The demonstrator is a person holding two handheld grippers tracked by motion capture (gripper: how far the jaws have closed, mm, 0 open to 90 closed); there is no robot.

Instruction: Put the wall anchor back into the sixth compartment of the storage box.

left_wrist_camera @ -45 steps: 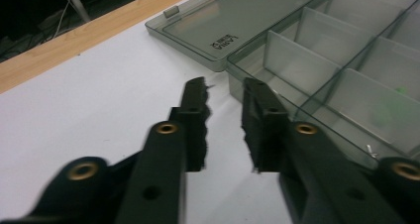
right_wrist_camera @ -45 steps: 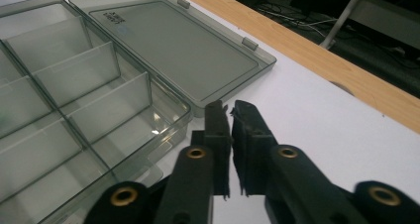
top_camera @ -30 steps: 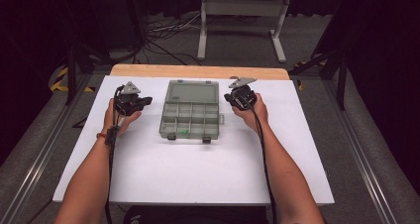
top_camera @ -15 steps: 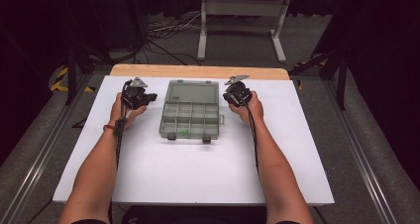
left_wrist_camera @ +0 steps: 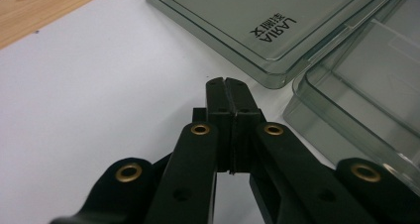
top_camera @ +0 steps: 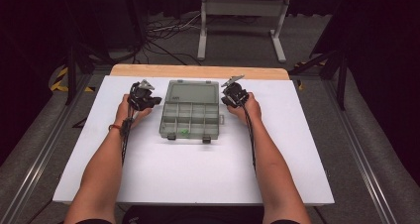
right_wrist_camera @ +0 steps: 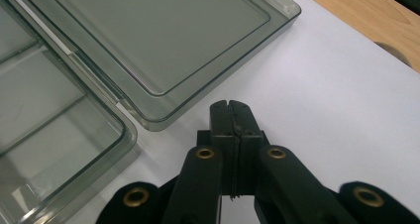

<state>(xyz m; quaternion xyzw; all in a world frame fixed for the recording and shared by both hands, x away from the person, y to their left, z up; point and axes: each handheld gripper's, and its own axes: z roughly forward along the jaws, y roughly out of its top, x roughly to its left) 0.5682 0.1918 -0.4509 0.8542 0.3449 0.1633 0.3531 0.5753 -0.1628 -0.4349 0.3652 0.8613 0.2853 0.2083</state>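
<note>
Box: grey transparent plastic compartment box (top_camera: 190, 115), lid open flat, middle of the white bench (top_camera: 198, 174).
Left tongs (left_wrist_camera: 229, 81): I see them pressed together, empty, just beside the lid corner.
Right tongs (right_wrist_camera: 229, 105): pressed together, empty, near the lid's other side.

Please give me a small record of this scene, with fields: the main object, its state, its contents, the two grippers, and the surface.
main object: clear grey compartment box
state: open, lid lying flat on the far side
contents: one small green item in a near compartment; other compartments look empty
left gripper: jaws shut, nothing between them, beside the lid's left corner, not touching
right gripper: jaws shut, nothing between them, beside the lid's right corner, not touching
surface: white board on a wooden table
</note>
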